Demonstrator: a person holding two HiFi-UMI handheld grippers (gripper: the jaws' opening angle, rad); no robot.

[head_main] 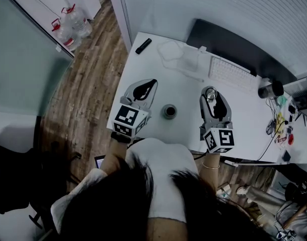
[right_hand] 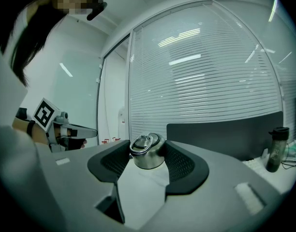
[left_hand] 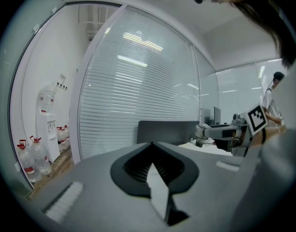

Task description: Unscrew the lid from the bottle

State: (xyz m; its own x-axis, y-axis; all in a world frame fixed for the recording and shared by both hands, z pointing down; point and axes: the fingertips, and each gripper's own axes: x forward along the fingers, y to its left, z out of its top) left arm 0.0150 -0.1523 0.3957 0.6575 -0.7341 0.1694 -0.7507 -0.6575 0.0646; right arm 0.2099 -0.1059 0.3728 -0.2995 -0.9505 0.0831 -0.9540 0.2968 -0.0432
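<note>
Head view, looking steeply down on a white table (head_main: 183,92). The left claw (head_main: 149,86) hangs over the left part of the table with its two dark jaws pressed together and nothing between them; the left gripper view confirms this, the left claw (left_hand: 150,145) showing its ribbed pads meeting at a point.

The right claw (head_main: 211,92) is over the right part of the table, clamped on a round, shiny metal lid with a ring handle (head_main: 210,96). In the right gripper view the same lid (right_hand: 147,154) sits between the two ribbed pads of the right claw (right_hand: 147,146), one pad against each side, ring uppermost.

The dark, round metal bottle (head_main: 169,111) stands upright on the table between the two claws, apart from both, seen from above with its mouth uncovered. The lid is thus off the bottle and well to its right.

Also on the table:
- a small black bar-shaped object (head_main: 143,45) near the far left corner;
- a clear plastic container (head_main: 179,57) beside it;
- a white keyboard (head_main: 232,74) further right;
- a dark cylindrical flask (head_main: 272,89) near the right end, upright in the right gripper view (right_hand: 276,149).

Clear water jugs with red caps (head_main: 69,26) stand on the wooden floor (head_main: 93,89) to the left.
</note>
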